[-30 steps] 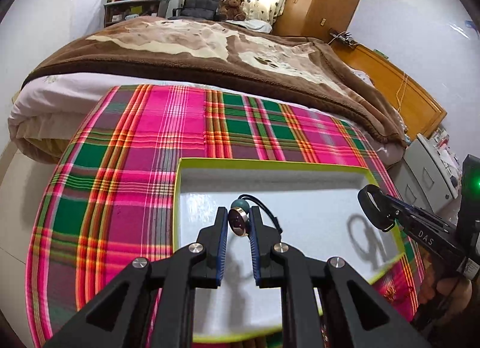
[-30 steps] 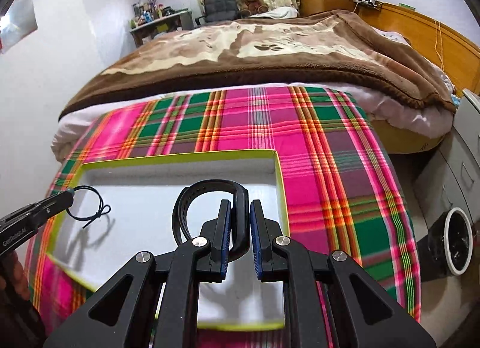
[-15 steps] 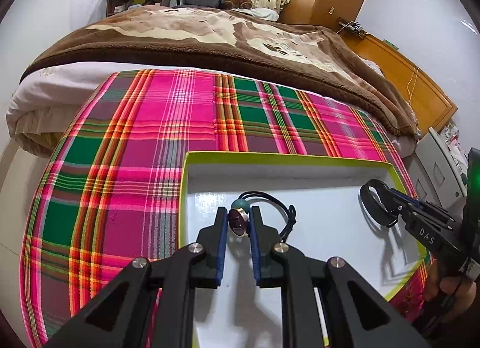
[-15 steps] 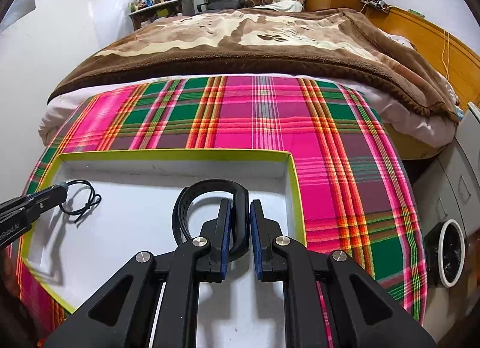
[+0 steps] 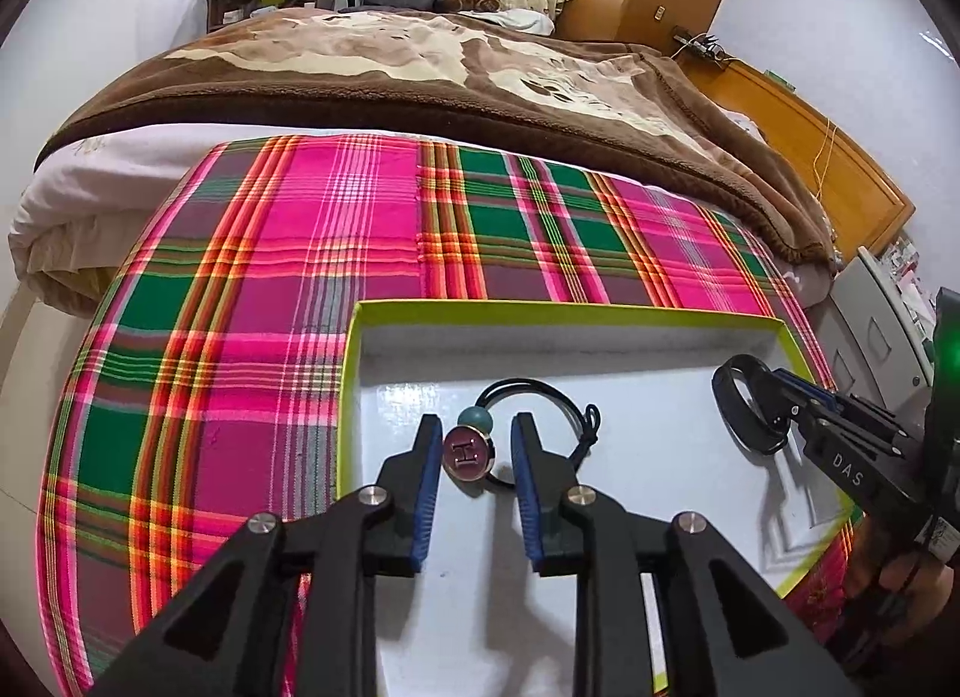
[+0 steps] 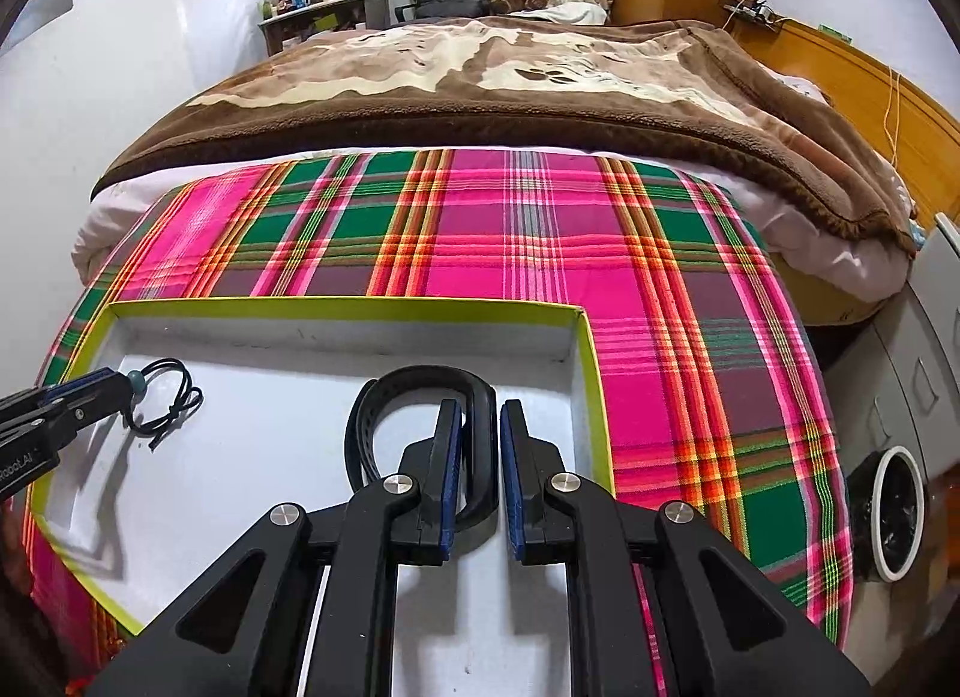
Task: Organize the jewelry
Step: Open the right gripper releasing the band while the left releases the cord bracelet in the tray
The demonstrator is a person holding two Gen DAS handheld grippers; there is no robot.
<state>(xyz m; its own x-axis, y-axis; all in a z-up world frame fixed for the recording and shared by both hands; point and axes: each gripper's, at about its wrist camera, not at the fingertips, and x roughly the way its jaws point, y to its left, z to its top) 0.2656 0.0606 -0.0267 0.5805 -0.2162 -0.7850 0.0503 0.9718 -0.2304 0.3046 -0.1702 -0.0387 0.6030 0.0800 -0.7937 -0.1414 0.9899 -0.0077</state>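
Our left gripper (image 5: pixel 471 457) fingers are opening around the cord bracelet (image 5: pixel 468 451), its round charm lying loose between them in the white tray (image 5: pixel 354 397). Our right gripper (image 6: pixel 480 451) fingers pinch the black band (image 6: pixel 414 391) at the tray's right. We should lift the left straight up, clear of the cord, then lower the band well apart.

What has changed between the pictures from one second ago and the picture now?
The left gripper let go: its jaws are opening, and the cord bracelet with the round charm now lies free between them on the floor of the white box. Before, the pads pinched the charm. The right gripper stays shut on the black band over the box; the plaid cloth is unchanged.
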